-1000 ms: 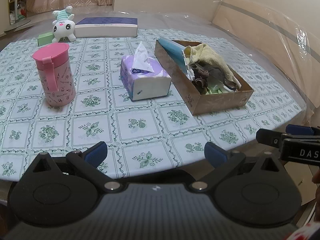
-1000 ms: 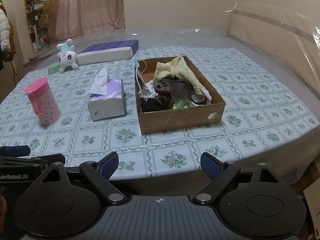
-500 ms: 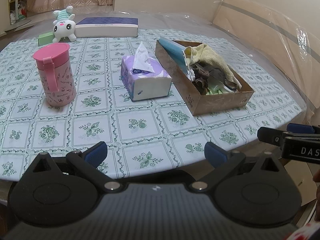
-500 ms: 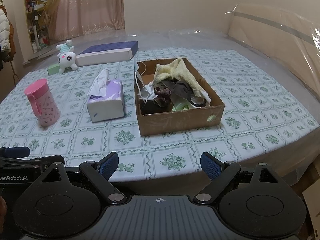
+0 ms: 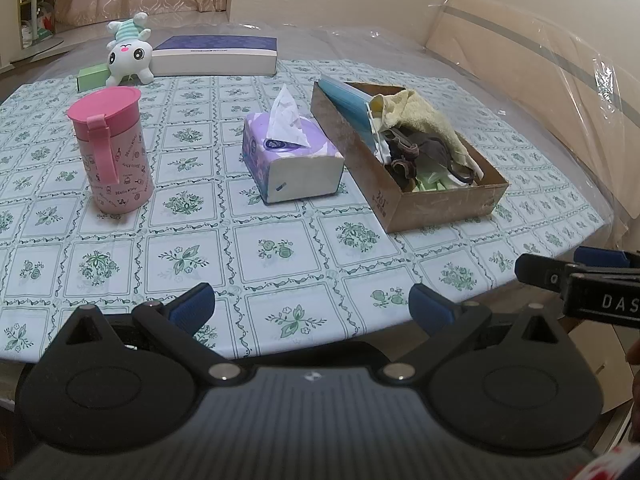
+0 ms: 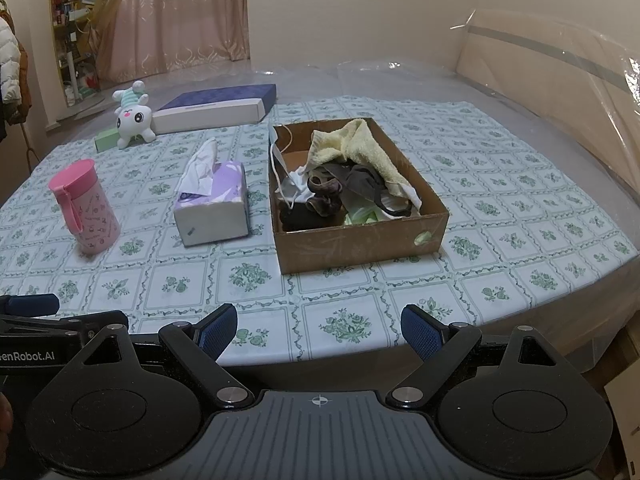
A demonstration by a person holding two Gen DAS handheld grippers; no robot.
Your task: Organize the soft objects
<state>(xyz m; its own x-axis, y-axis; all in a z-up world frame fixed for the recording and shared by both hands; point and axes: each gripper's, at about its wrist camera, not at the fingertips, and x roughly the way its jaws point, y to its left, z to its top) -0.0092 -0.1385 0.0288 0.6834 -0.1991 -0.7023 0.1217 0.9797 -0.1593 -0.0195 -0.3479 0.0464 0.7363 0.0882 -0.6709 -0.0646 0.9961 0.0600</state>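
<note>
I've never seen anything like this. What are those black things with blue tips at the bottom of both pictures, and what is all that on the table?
They are two hand-held claws, no robot arm; a person carries one in each hand. Each has a wide-angle camera looking along its two fingers, which gives one picture per claw. The left claw and the right claw are both open, holding nothing, near the table's front edge. Each also shows at the edge of the other's picture. On the flowered tablecloth stand a pink cup, a purple tissue box and a cardboard box of soft things, among them a yellow towel and dark cloth. Farther back are a white plush toy, a small green box and a flat blue-topped box.
</note>
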